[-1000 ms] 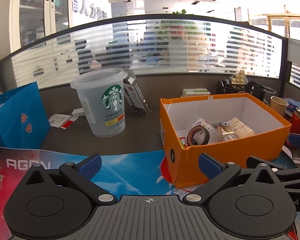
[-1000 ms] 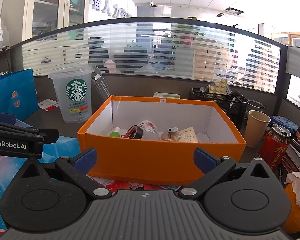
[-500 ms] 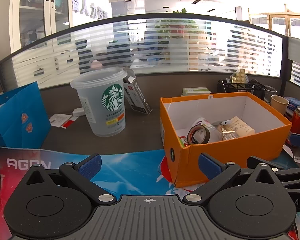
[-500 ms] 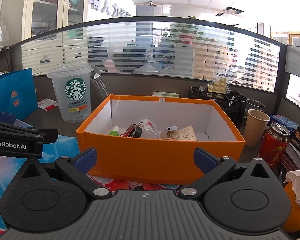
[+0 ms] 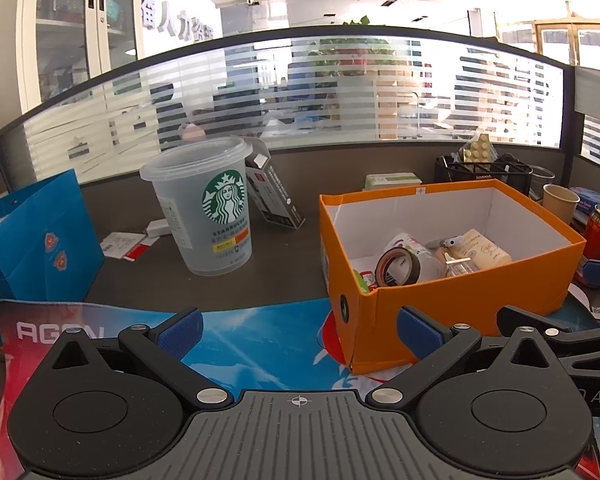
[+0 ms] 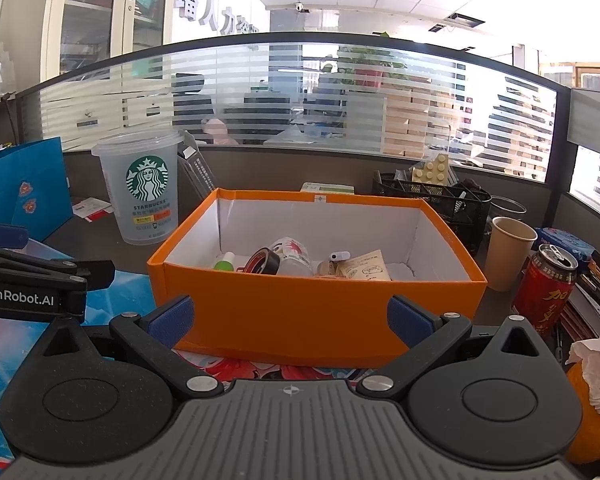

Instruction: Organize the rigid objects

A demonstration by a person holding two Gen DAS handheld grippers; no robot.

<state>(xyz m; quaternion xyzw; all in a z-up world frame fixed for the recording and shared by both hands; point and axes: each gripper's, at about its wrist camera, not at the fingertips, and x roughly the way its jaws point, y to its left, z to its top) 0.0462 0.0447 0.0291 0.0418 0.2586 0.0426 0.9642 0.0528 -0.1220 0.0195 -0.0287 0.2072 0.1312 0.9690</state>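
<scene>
Dark matte desk point(image 5: 148, 280) bears boxy orange carton point(image 6: 316, 316).

Clear plastic cup point(image 5: 204, 208), back left of the tabletop: green siren roundel, "STARBUCKS" printed below it; smaller yellow and orange label strips underneath, too small to read.

Desk mat point(image 5: 256, 344), front edge of the tabletop: white "AGON" at its left end; letters "AS" show at its far right.

Left gripper point(image 6: 28, 292), side of the body seen from the right wrist view: white "GenRobot.AI".

Red can point(image 6: 546, 294), right edge of the tabletop: yellow Chinese characters, not legible.

Back wall of the room: large raised Chinese characters point(image 6: 216, 10), partly cut off.

Leaning black carton point(image 5: 274, 198) behind the cup: fine white print, unreadable.
</scene>
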